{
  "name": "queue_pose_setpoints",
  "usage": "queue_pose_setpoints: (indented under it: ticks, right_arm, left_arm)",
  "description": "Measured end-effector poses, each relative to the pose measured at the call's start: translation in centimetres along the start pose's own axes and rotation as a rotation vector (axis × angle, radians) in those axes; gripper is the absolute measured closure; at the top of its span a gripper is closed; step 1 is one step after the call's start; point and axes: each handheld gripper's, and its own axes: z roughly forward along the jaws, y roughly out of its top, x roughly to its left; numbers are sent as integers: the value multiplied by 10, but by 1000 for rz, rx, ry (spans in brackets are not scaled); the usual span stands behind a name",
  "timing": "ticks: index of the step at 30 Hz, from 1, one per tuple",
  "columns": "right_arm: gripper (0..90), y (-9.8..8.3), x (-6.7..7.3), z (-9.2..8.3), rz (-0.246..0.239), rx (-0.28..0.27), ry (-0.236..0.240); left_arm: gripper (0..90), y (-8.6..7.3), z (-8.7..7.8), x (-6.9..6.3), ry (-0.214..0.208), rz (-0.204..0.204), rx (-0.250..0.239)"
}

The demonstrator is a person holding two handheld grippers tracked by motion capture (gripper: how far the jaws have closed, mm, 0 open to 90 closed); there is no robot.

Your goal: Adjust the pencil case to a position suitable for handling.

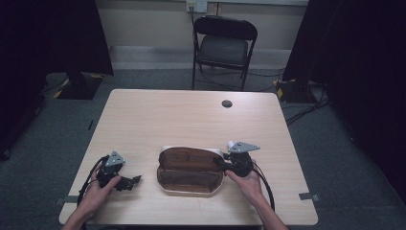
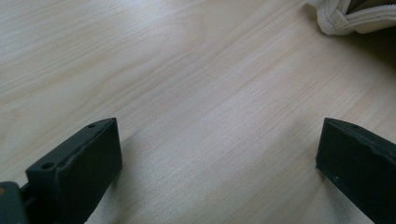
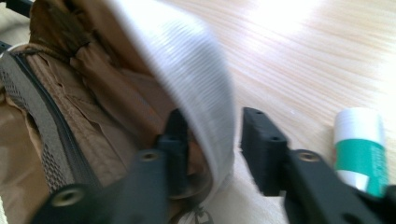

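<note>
The open pouch [image 1: 190, 171] blocks the middle of the worktop's [image 1: 158, 115] near edge, and a small tube [image 3: 362, 149] lies just beside its right end. The far half is free apart from a dark round spot [image 1: 227, 103] near the far edge.

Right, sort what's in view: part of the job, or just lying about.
In the job:
- pouch, lying open, brown lining up
- right gripper, jaws astride the pouch's white wall

Lying about:
- green-and-white tube by the pouch
- left gripper, open over bare table
- chair beyond
</note>
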Motion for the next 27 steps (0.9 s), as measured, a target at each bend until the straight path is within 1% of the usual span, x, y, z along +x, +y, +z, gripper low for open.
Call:
queue_pose_setpoints:
  ticks: [2, 3, 5, 6, 7, 9, 10, 11, 12, 13, 14, 16, 18, 20, 21, 22, 23, 24, 27]
  right_arm:
    - [547, 1, 1, -4, 7, -6, -1]
    - [547, 1, 1, -4, 7, -6, -1]
    - [467, 0, 0, -12, 17, -8, -10]
    - [447, 0, -1, -16, 20, -8, -11]
    - [447, 0, -1, -16, 20, -8, -11]
    - [405, -1, -2, -28, 39, -7, -38]
    - [397, 0, -2, -34, 44, -14, -42]
    - [397, 0, -2, -34, 44, -14, -42]
    - [400, 0, -3, -46, 41, -34, -44]
    - [400, -1, -5, -52, 35, -40, -48]
    - [401, -2, -6, -56, 40, -43, -58]
    - [418, -7, -14, -61, 57, -41, -88]
    - [419, -12, -26, -60, 84, -25, -127]
    - [415, -15, -35, -56, 98, -8, -147]
    - [415, -15, -35, -56, 98, -8, -147]
    - [411, -17, -43, -49, 107, 7, -166]
    - [411, -17, -43, -49, 107, 7, -166]
    - [410, -18, -49, -41, 116, 24, -171]
    - [407, -17, -52, -37, 122, 32, -171]
  left_arm:
    - [0, 0, 0, 0, 0, 0, 0]
    - [0, 0, 0, 0, 0, 0, 0]
    - [0, 0, 0, 0, 0, 0, 0]
    - [0, 0, 0, 0, 0, 0, 0]
    - [0, 0, 0, 0, 0, 0, 0]
    - [0, 0, 0, 0, 0, 0, 0]
    - [0, 0, 0, 0, 0, 1, 1]
    - [0, 0, 0, 0, 0, 1, 1]
    - [0, 0, 0, 0, 0, 0, 0]
    - [0, 0, 0, 0, 0, 1, 1]
    - [0, 0, 0, 0, 0, 0, 0]
    - [0, 0, 0, 0, 0, 0, 1]
    - [0, 0, 0, 0, 1, 1, 1]
    - [0, 0, 0, 0, 0, 0, 1]
    - [0, 0, 0, 0, 0, 0, 1]
    - [0, 0, 0, 0, 0, -1, 0]
    - [0, 0, 0, 0, 0, -1, 0]
    - [0, 0, 0, 0, 2, 2, 1]
    - [0, 0, 0, 0, 1, 0, 0]
